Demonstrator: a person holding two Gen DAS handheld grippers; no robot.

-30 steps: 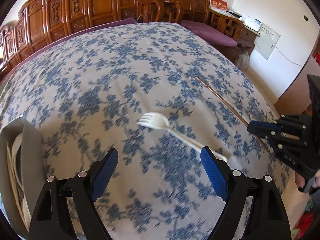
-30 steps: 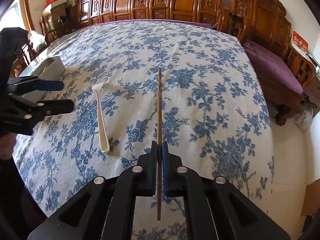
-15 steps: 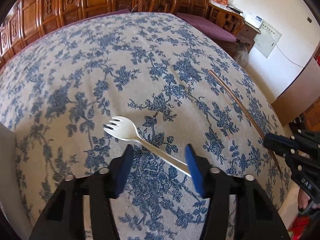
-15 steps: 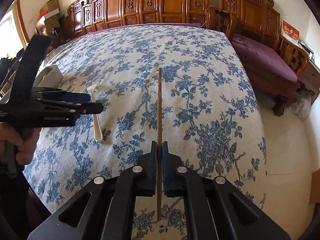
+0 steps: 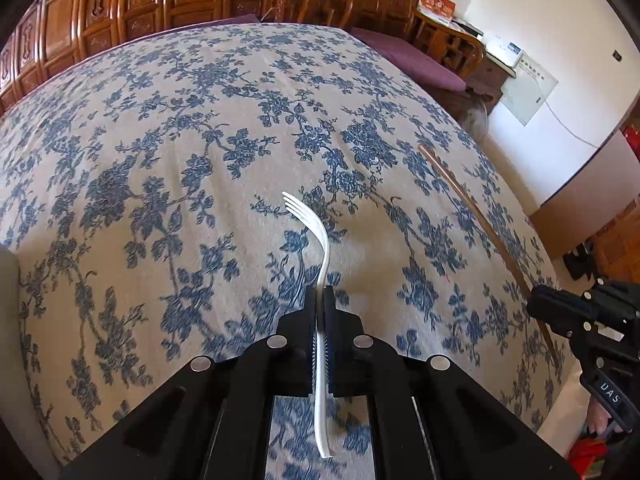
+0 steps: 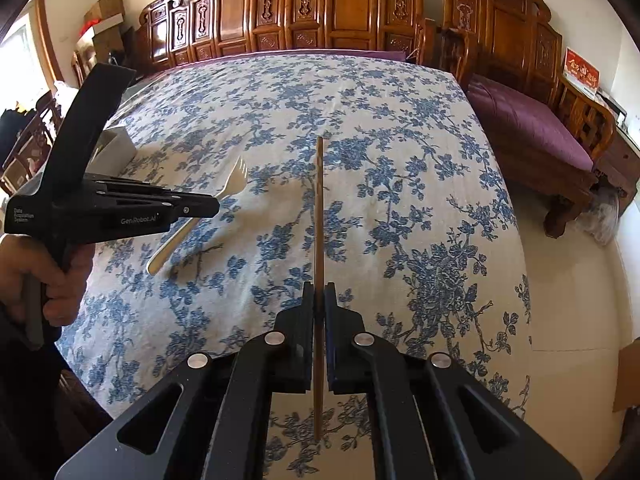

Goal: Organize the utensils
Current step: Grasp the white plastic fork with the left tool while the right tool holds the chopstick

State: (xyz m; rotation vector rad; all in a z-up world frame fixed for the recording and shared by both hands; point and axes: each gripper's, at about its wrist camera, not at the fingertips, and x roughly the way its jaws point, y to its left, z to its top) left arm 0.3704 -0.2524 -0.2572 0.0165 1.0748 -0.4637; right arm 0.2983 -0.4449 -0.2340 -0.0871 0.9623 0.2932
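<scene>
The left gripper is pinching the white plastic fork mid-handle and the right gripper is clamping a wooden chopstick over the floral tablecloth, both thin and likely pivoting or slipping while travelling to the grey organizer tray far left.

A broad surface is seen, covered by a cream cloth printed with blue flowers; it spreads ahead of and to both sides of the jaws of the left gripper and the right gripper. A purple layer is shown along its far edge, well beyond the jaws. One pale open container is set directly on the cloth, far to the left of the right jaws and ahead of them; its wall is cut off by the frame's edge, to the left of the left jaws.
</scene>
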